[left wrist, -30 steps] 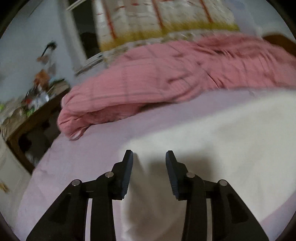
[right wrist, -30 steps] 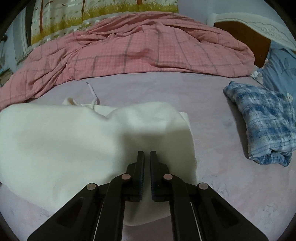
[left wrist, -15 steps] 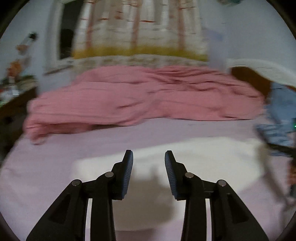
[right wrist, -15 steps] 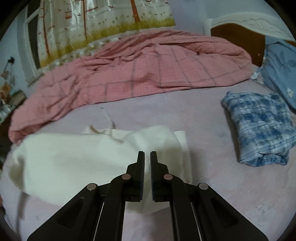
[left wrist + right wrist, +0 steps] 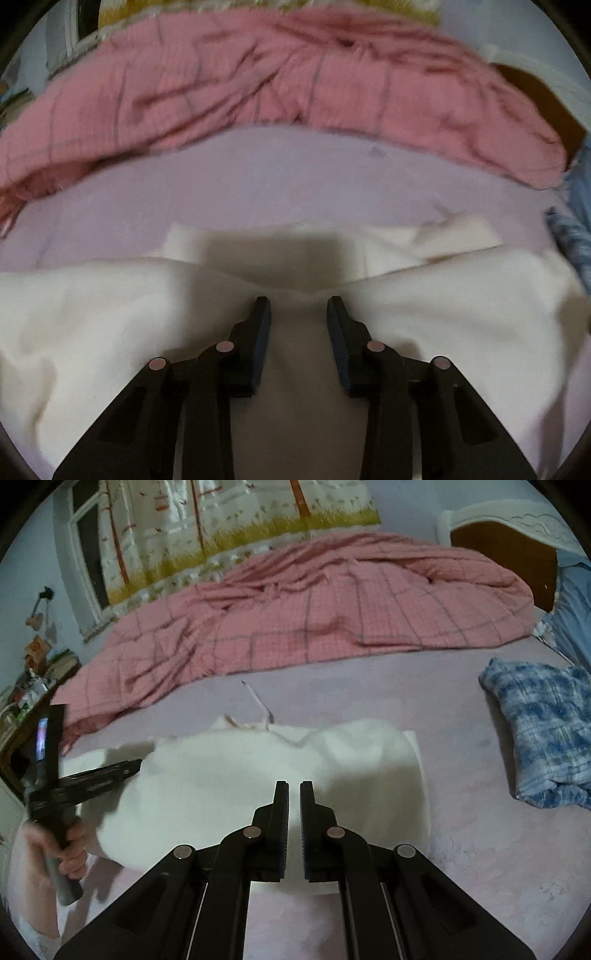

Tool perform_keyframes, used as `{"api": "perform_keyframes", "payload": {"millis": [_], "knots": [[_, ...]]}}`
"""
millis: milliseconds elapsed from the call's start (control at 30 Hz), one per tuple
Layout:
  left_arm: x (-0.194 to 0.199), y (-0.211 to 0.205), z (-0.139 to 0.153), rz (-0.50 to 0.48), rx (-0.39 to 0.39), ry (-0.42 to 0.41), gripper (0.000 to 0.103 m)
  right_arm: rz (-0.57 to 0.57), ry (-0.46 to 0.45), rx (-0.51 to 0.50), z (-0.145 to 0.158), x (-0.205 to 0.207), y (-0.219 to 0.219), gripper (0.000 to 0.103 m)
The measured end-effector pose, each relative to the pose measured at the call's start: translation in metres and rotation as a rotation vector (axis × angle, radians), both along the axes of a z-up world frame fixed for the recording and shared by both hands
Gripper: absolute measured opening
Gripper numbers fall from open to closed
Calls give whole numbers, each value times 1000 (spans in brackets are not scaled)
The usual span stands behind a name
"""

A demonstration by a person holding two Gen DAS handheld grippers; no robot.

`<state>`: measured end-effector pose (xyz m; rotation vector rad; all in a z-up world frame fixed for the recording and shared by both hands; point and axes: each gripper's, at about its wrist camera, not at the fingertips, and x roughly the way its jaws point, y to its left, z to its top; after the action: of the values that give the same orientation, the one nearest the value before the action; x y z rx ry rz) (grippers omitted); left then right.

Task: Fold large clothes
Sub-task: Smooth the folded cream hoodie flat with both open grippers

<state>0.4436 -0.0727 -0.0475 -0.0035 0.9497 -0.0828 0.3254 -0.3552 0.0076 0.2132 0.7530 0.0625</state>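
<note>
A large cream-white garment [image 5: 229,786] lies bunched on the lilac bed sheet [image 5: 461,849], with a drawstring [image 5: 258,701] trailing from its far edge. My left gripper [image 5: 298,306] points steeply down into the garment [image 5: 110,325]. Its jaws are closing, with cloth lying between them under a raised fold, and the pads are not pressing on it. From the right wrist view, the left gripper [image 5: 122,768] meets the garment's left edge, held by a hand [image 5: 70,845]. My right gripper [image 5: 294,786] hovers shut and empty above the garment's near right part.
A pink checked quilt [image 5: 332,620] is heaped across the far side of the bed. A folded blue plaid garment [image 5: 546,731] lies at the right, near a blue pillow [image 5: 576,602] and the headboard [image 5: 506,554]. A cluttered side table [image 5: 33,686] stands at the left.
My left gripper swung in from the garment's left end, tipped down into the cloth and narrowed its jaws slightly. The garment's left part has bunched rightward. The right gripper rose a little, still shut.
</note>
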Motion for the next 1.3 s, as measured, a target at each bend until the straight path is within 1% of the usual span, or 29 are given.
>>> {"api": "perform_keyframes", "payload": {"millis": [100, 167, 233, 267, 300, 400, 433, 467, 533, 567, 633, 700, 733, 767, 800, 867, 900, 933, 1000, 1033, 1067, 1100, 1133, 1167, 1200, 1233, 1300], "knots": [[-2, -7, 1, 9, 28, -26, 31, -1, 29, -21, -11, 7, 6, 5], [-6, -3, -1, -3, 9, -51, 31, 13, 39, -12, -15, 10, 11, 5], [-9, 0, -1, -5, 9, -96, 30, 40, 47, -14, -19, 12, 21, 8], [-14, -3, 0, -14, 22, -131, 30, 53, 47, -21, -21, 12, 27, 8], [-16, 0, 4, -22, 26, -149, 30, 60, 42, -33, -21, 11, 31, 8], [-38, 7, 27, -29, 8, -188, 30, 42, 2, -100, -13, 6, 39, 9], [-46, 8, 35, -26, 14, -202, 30, 40, -11, -111, -10, 3, 41, 13], [-58, 10, 46, -15, 22, -224, 30, 41, -28, -113, -6, 1, 41, 19], [-80, 13, 65, -15, 13, -277, 30, 43, -51, -101, 0, -4, 41, 24], [-92, 14, 74, -22, 9, -302, 30, 42, -58, -103, 2, -5, 43, 25], [-106, 15, 82, -33, -10, -310, 30, 48, -65, -116, 4, -7, 47, 25], [-112, 9, 79, -59, -17, -268, 30, 38, -75, -148, 6, -10, 52, 26], [-114, 5, 73, -71, -11, -251, 30, 32, -84, -164, 7, -11, 54, 33], [-114, 1, 66, -81, -6, -239, 30, 28, -96, -176, 8, -13, 56, 45], [-113, -2, 57, -85, 2, -234, 30, 31, -103, -178, 9, -14, 57, 49], [-111, -2, 35, -79, -3, -266, 31, 31, -119, -193, 13, -18, 59, 50], [-110, 0, 26, -74, -14, -283, 34, 28, -125, -199, 14, -19, 60, 51], [-111, 2, 20, -70, -20, -290, 35, 27, -129, -198, 16, -20, 59, 51], [-109, -4, 21, -87, 28, -287, 36, 25, -132, -185, 18, -21, 57, 52], [-108, -7, 21, -90, 60, -288, 39, 23, -130, -178, 18, -21, 56, 57], [-107, -8, 20, -79, 69, -290, 39, 18, -125, -168, 17, -20, 55, 65], [-107, -7, 17, -72, 59, -292, 39, 12, -115, -152, 15, -19, 54, 69], [-108, -5, 15, -71, 49, -300, 39, 9, -105, -134, 13, -18, 52, 79], [-108, -3, 15, -71, 32, -303, 39, -2, -86, -103, 9, -18, 49, 86], [-107, 0, 15, -72, 13, -300, 39, -22, -65, -67, 5, -17, 45, 87], [-107, 3, 15, -74, -8, -297, 39, -65, -23, 2, -4, -17, 39, 87], [-106, 7, 14, -75, -37, -295, 39, -131, 78, 191, -28, -18, 24, 87]]}}
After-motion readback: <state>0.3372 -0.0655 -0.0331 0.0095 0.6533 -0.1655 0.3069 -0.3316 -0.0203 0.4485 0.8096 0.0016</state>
